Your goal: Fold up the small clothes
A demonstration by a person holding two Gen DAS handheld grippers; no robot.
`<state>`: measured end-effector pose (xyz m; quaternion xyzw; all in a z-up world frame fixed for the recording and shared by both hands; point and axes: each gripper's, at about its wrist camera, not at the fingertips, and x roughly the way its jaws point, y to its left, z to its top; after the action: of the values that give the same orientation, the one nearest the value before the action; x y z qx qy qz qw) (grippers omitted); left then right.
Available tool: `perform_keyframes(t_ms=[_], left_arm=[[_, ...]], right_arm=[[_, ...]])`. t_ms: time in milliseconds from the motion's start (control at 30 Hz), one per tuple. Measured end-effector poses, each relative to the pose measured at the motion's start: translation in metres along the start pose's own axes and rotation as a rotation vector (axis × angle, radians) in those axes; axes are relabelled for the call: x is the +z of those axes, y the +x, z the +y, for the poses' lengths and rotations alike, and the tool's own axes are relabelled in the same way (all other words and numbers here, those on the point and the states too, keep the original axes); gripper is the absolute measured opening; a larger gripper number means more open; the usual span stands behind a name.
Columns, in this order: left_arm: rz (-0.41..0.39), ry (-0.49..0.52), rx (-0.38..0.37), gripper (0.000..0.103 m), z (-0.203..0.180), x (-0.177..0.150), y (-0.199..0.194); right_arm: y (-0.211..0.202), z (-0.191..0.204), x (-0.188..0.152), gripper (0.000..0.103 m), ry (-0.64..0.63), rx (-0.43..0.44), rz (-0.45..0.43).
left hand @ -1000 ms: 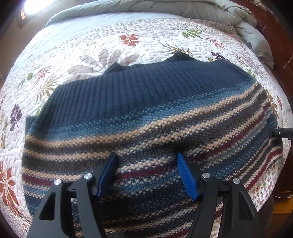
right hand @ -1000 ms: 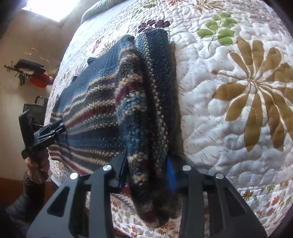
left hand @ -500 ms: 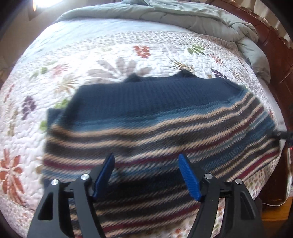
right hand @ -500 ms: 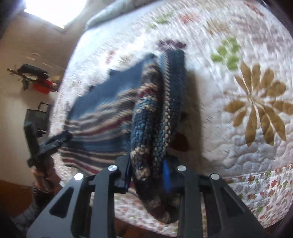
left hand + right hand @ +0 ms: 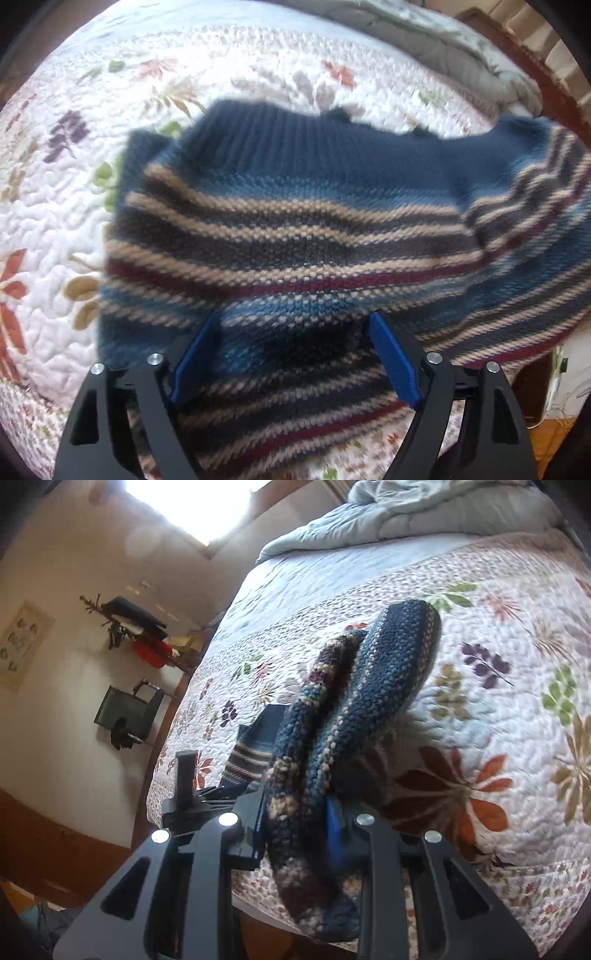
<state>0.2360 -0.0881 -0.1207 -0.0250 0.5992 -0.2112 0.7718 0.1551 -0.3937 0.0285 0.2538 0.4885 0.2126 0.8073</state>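
A small knit sweater [image 5: 295, 229], navy at the top with tan, maroon and blue stripes, lies on the floral quilt [image 5: 55, 229]. My left gripper [image 5: 295, 354] is open, its blue pads spread over the sweater's lower striped part without clamping it. My right gripper [image 5: 295, 823] is shut on the sweater's folded edge [image 5: 369, 686] and holds it lifted above the quilt [image 5: 517, 701], so the right side of the sweater in the left wrist view [image 5: 535, 206] is raised and doubling over. The left gripper's body [image 5: 188, 786] shows in the right wrist view.
A grey duvet [image 5: 424, 513] is bunched at the head of the bed. The dark wooden bed frame [image 5: 546, 74] runs along the far right. A wall with a shelf [image 5: 140, 635] and a black chair [image 5: 125, 709] stands beyond the bed's left edge.
My right gripper has lifted the sweater's edge off the quilt and carried it toward the left gripper. The sweater's right side has risen and started folding over. My left gripper stays open.
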Motion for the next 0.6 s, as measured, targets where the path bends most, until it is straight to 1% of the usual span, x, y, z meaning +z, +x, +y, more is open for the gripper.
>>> perform_keyframes(t_ms=[67, 100, 133, 200, 233, 333, 367, 500, 600], left_arm=[[-0.039, -0.011, -0.022, 0.084, 0.008, -0.003, -0.022], [-0.059, -0.013, -0.019, 0.084, 0.013, -0.004, -0.032], [-0.083, -0.017, 0.002, 0.084, 0.021, -0.005, -0.044], [-0.105, -0.013, 0.027, 0.084, 0.03, -0.008, -0.056], [-0.113, -0.01, 0.037, 0.084, 0.034, -0.011, -0.061], [-0.125, 0.0, 0.103, 0.084, 0.045, -0.018, -0.071], [-0.123, 0.004, 0.113, 0.084, 0.051, -0.018, -0.074], [-0.121, -0.03, 0.096, 0.084, 0.064, -0.021, -0.081], [-0.14, -0.04, 0.097, 0.084, 0.066, -0.019, -0.087]], right_arm=[[0.011, 0.015, 0.005, 0.026, -0.028, -0.004, 0.016], [0.016, 0.023, 0.004, 0.026, -0.045, -0.002, 0.024], [0.022, 0.029, 0.004, 0.026, -0.06, 0.0, 0.032], [0.039, 0.047, 0.005, 0.026, -0.103, 0.002, 0.054], [0.05, 0.059, 0.004, 0.026, -0.131, 0.002, 0.069], [0.078, 0.08, -0.003, 0.025, -0.181, 0.003, 0.107], [0.095, 0.088, -0.006, 0.025, -0.198, -0.005, 0.132], [0.141, 0.099, -0.019, 0.025, -0.225, -0.032, 0.201], [0.178, 0.101, -0.035, 0.025, -0.241, -0.058, 0.265]])
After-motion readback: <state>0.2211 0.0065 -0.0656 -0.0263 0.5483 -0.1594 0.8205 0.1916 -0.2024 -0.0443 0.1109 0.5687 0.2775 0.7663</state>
